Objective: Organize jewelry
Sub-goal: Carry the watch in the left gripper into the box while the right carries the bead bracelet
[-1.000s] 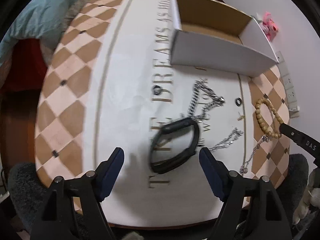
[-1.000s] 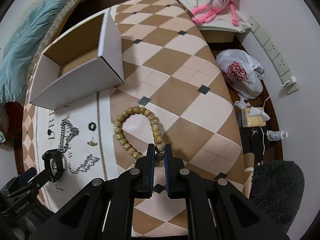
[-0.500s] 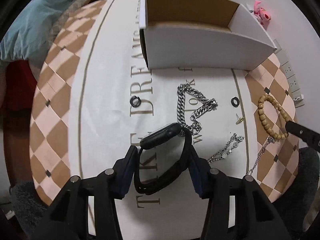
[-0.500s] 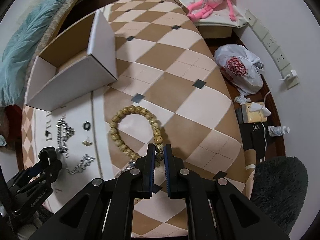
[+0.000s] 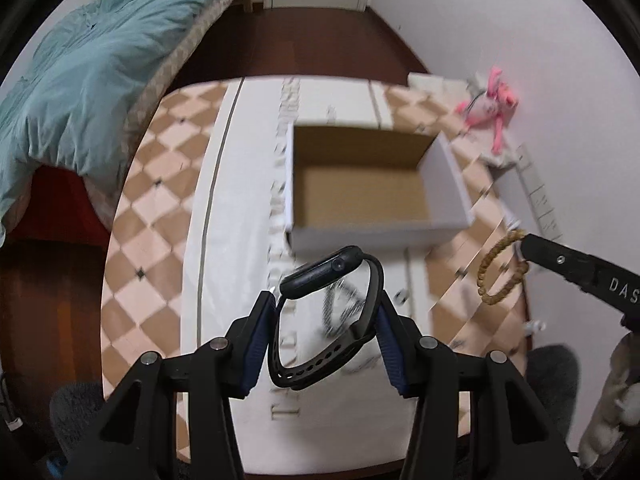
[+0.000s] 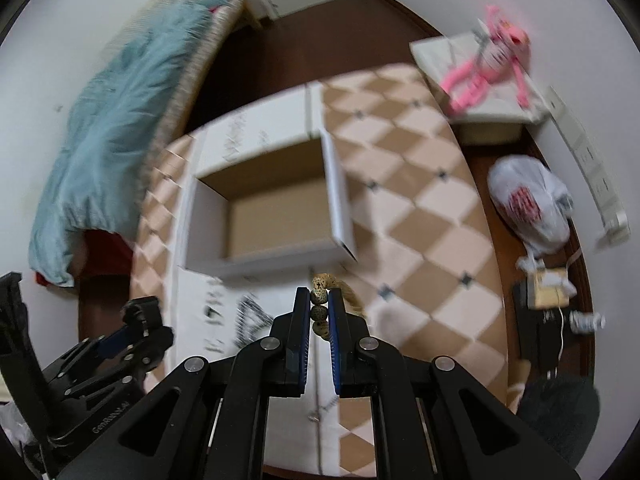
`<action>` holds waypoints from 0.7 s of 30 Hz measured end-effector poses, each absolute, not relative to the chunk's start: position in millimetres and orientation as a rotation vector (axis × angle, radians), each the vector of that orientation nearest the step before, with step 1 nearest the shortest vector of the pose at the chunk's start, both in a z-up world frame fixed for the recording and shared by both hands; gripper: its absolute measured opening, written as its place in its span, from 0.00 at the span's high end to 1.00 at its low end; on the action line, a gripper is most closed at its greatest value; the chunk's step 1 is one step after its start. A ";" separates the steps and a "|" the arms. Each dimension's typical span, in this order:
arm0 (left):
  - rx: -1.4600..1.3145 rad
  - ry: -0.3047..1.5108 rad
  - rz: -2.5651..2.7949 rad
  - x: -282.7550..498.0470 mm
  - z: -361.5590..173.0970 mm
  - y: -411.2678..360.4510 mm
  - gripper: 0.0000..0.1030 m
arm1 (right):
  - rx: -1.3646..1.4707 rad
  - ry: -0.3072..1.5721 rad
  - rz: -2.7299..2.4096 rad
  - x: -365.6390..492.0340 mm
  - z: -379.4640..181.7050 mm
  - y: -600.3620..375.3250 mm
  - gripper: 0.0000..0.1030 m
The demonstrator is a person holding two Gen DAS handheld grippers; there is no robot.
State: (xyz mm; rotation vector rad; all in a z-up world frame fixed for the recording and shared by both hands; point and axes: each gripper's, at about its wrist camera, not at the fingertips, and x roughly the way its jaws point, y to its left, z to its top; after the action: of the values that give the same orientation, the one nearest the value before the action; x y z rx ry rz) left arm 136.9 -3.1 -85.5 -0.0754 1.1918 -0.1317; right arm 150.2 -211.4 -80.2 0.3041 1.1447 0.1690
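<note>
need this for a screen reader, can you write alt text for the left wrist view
The left gripper holds a black smartwatch by its strap above a checkered table, in front of an open, empty cardboard box. At right, the right gripper carries a wooden bead bracelet.

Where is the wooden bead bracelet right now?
The bead bracelet hangs pinched in the right gripper, lifted off the table. In the left wrist view it sits at the right, just past the near right corner of the open cardboard box.
</note>
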 end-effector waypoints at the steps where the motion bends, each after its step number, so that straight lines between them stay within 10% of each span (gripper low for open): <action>1: -0.084 1.182 -0.140 143.0 -81.0 -4.2 0.55 | 0.300 1.136 0.180 154.6 -73.7 -210.1 0.91; 21: -0.189 1.316 -0.203 271.6 -115.7 -12.2 0.51 | 0.248 1.262 0.274 279.3 -109.6 -176.4 0.91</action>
State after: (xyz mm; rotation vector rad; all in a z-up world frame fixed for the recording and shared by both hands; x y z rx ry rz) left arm 271.6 -12.2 -115.7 -0.1889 1.3164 -0.2035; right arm 279.3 -176.4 -109.6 0.2481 1.2620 0.2738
